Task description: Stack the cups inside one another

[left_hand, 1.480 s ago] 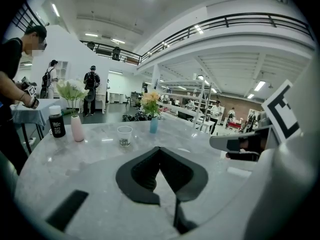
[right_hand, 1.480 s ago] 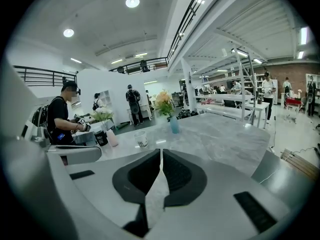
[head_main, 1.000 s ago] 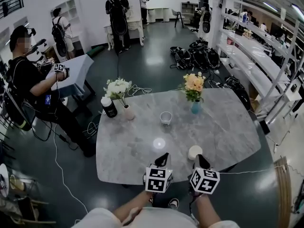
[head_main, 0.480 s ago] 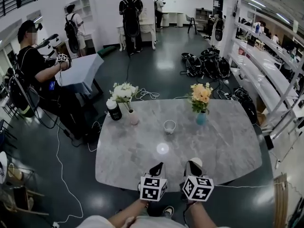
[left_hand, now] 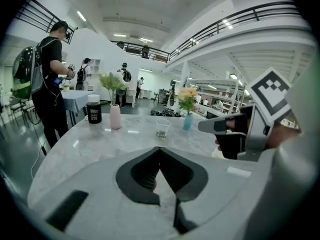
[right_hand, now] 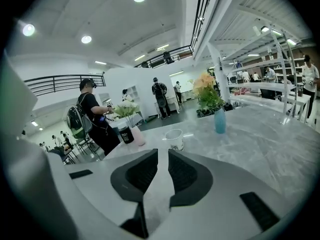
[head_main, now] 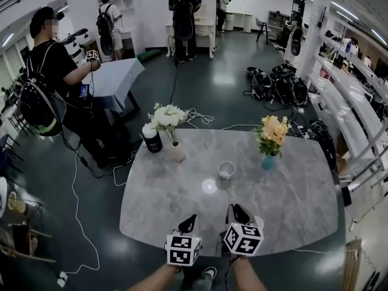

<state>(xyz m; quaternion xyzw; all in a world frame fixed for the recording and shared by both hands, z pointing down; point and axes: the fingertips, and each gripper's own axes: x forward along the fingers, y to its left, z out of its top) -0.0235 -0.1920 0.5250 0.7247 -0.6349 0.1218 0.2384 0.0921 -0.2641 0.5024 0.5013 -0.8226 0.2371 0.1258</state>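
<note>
**Head view.** One cup [head_main: 226,170] stands upright mid-table, at 12 o'clock from both grippers. A second cup [head_main: 259,222] shows only as a pale sliver at 3 o'clock of the right gripper [head_main: 236,213], just beside it and near the table [head_main: 291,187] edge. The left gripper [head_main: 189,222] sits at 9 o'clock of the right.

Risk: the second cup is largely hidden behind the tool, so a sideways sweep could knock it over or off the edge. A light cup would also likely tip under an off-centre pinch.

**Left gripper view.** The jaws meet at the tips with nothing between them. The cup [left_hand: 162,128] is at 12 o'clock, well apart.

**Right gripper view.** The jaws are all but together, leaving a thin slit, and grip nothing. The cup [right_hand: 174,139] is ahead at 12 o'clock, untouched.
</note>
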